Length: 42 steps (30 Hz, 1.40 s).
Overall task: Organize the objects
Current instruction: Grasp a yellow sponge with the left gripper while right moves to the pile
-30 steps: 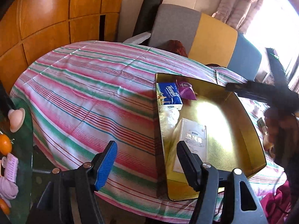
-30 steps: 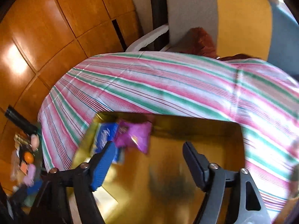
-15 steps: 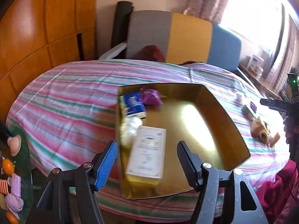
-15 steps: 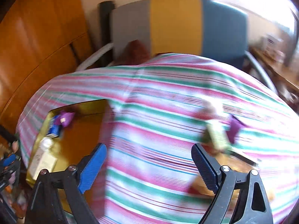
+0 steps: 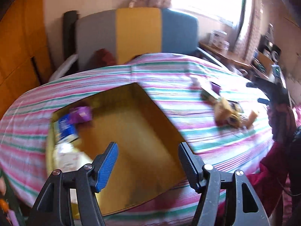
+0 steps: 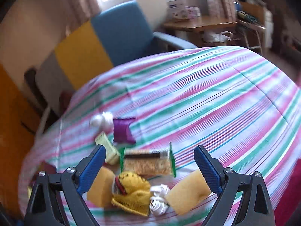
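Note:
A gold tray (image 5: 131, 131) lies on the striped tablecloth; it holds a purple packet (image 5: 80, 114), a blue packet (image 5: 64, 127) and a white box (image 5: 65, 158). My left gripper (image 5: 147, 163) is open and empty above the tray's near side. My right gripper (image 6: 149, 167) is open and empty over a pile of loose items: a yellow pouch (image 6: 131, 194), two sponges (image 6: 188, 192), a white cable (image 6: 159, 199), a snack bar (image 6: 146, 163), a purple packet (image 6: 123, 132) and a pale green box (image 6: 108, 147). The right gripper also shows in the left wrist view (image 5: 267, 93).
A grey, yellow and blue chair (image 5: 137, 32) stands behind the table. A wooden side table (image 6: 197, 25) with boxes is at the far right by the window. Wooden wall panels (image 5: 17, 47) are on the left.
Both views have swung right. The right gripper has moved from over the tray to above the pile of loose items. The left gripper stays open by the tray.

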Motion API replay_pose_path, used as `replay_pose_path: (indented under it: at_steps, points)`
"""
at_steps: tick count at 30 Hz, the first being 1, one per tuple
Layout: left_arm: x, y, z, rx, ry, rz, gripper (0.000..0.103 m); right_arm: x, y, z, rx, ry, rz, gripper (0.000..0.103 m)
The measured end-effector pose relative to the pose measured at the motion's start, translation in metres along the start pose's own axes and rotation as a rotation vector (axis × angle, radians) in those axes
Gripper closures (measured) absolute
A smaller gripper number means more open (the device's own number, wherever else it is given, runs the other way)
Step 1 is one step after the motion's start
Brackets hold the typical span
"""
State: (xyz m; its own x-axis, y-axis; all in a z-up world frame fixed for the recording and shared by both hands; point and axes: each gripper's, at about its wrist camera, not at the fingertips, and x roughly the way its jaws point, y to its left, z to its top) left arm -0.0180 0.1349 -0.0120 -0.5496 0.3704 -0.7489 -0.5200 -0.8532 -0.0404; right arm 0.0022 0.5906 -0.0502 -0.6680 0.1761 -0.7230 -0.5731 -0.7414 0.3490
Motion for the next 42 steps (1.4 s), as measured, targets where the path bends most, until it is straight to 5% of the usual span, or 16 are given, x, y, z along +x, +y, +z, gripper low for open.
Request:
replay_pose_path:
  at_steps: [9, 12, 21, 28, 32, 34, 42]
  points:
    - [0.046, -0.08, 0.01, 0.13, 0.093, -0.114, 0.036, 0.007, -0.03, 0.002, 0.16, 0.064, -0.011, 0.006]
    - [0.058, -0.101, 0.018, 0.153, 0.105, -0.155, 0.043, 0.008, -0.037, -0.001, 0.197, 0.084, 0.008, 0.006]
    - [0.104, -0.153, 0.056, 0.142, 0.152, -0.296, 0.044, 0.005, -0.04, -0.001, 0.228, 0.077, 0.039, 0.005]
    - [0.144, -0.188, 0.076, 0.175, 0.164, -0.292, 0.044, 0.009, -0.041, -0.001, 0.244, 0.092, 0.068, 0.004]
    - [0.176, -0.197, 0.081, 0.188, 0.186, -0.248, 0.044, 0.01, -0.04, -0.001, 0.246, 0.097, 0.086, 0.004]
    - [0.194, -0.19, 0.078, 0.141, 0.245, -0.271, 0.071, 0.01, -0.04, -0.001, 0.245, 0.099, 0.089, 0.004]
    - [0.148, -0.161, 0.053, 0.112, 0.154, -0.295, 0.072, 0.007, -0.029, 0.0, 0.17, 0.072, 0.076, 0.01]
